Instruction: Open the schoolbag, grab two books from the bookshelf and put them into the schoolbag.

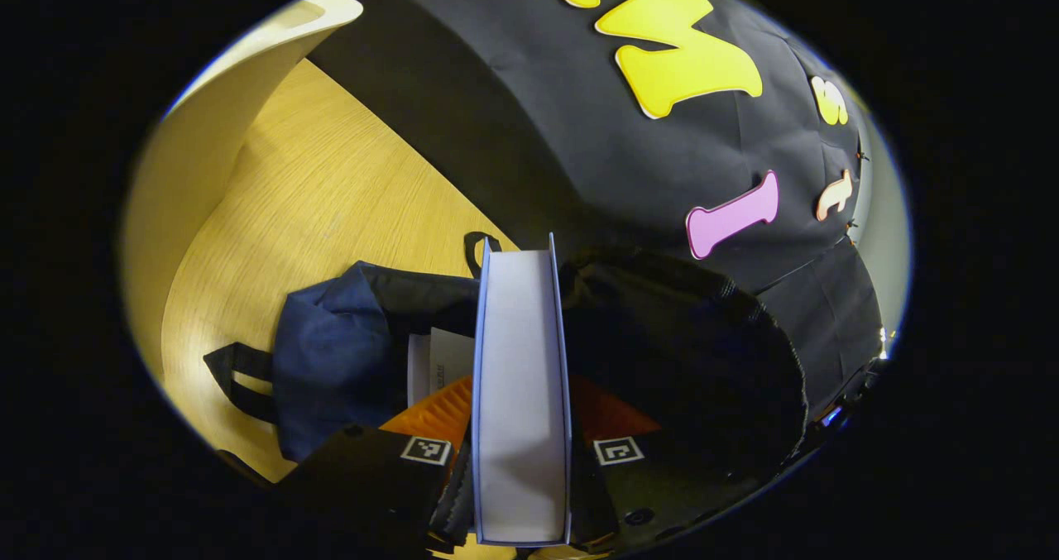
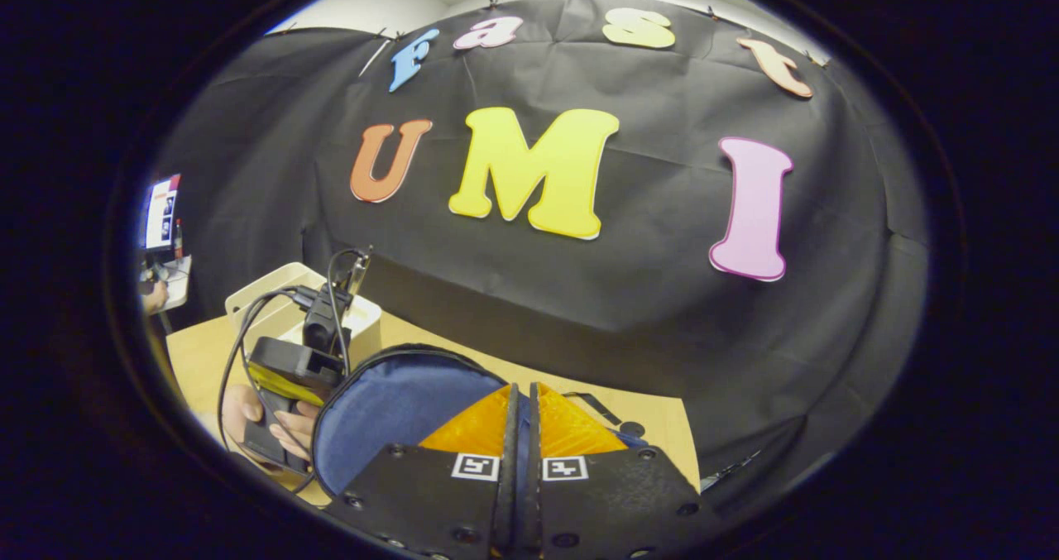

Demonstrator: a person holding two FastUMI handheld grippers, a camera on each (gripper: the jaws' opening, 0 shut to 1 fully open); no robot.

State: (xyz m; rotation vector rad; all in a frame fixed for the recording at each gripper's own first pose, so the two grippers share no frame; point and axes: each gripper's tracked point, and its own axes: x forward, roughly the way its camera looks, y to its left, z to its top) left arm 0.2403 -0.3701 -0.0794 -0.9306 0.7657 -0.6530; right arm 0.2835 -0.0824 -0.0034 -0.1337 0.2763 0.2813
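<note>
White book [image 1: 521,394] clamped in left hand-held gripper [image 1: 521,452], above open schoolbag [image 1: 347,353]

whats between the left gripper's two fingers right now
A book, seen edge-on in the left gripper view, with the left gripper clamped on it from both sides. Beyond it lies the open schoolbag on the wooden table.
</note>
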